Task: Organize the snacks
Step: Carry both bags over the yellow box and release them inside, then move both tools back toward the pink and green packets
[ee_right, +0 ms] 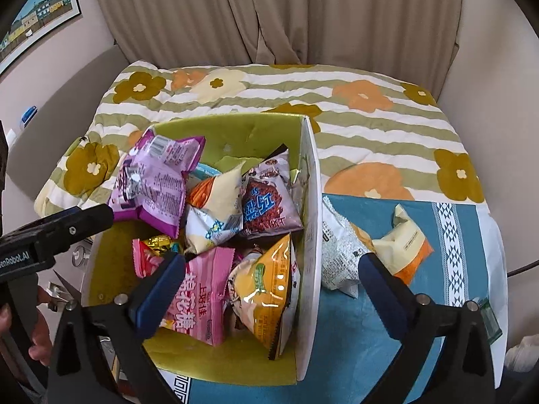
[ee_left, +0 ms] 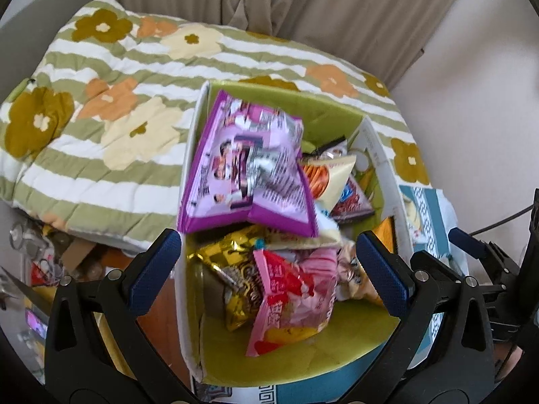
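Currently both grippers are hovering over the snack box (ee_left: 337,114) — a white-walled carton with a lime-green lining, sitting on a blue patterned cloth (ee_right: 370,336) at the edge of a flower-print quilt (ee_left: 111,77).

Left gripper (ee_left: 269,269): fingers are standing spread wide, blue pads apart, nothing between them. A purple snack bag (ee_left: 249,168) is sitting high in the left wrist view, blurred, leaning against the box's left wall above the other packets; I cannot tell whether it is resting or in the air. In the right wrist view the same bag (ee_right: 156,181) is lying against the left inner side of the box, with the left gripper's black finger just beside its lower corner.

Right gripper (ee_right: 273,279): fingers are likewise standing wide apart and holding nothing, one pad over the box contents, the other over the cloth outside the right wall.

Contents showing inside the box: a pink marshmallow packet (ee_right: 198,299) near the front, a yellow packet (ee_right: 269,289) beside it along the right wall, a brown-and-blue packet (ee_right: 269,205) behind, a cream-and-orange packet (ee_right: 219,202) at centre, and a gold wrapper (ee_left: 232,269) partly buried.

Outside the box, on the blue cloth, two items are lying close together — a silver-white packet (ee_right: 340,252) just beside the box wall and a cream-and-orange packet (ee_right: 404,242) to its right.

Beige curtains (ee_right: 269,17) are hanging behind the quilt.
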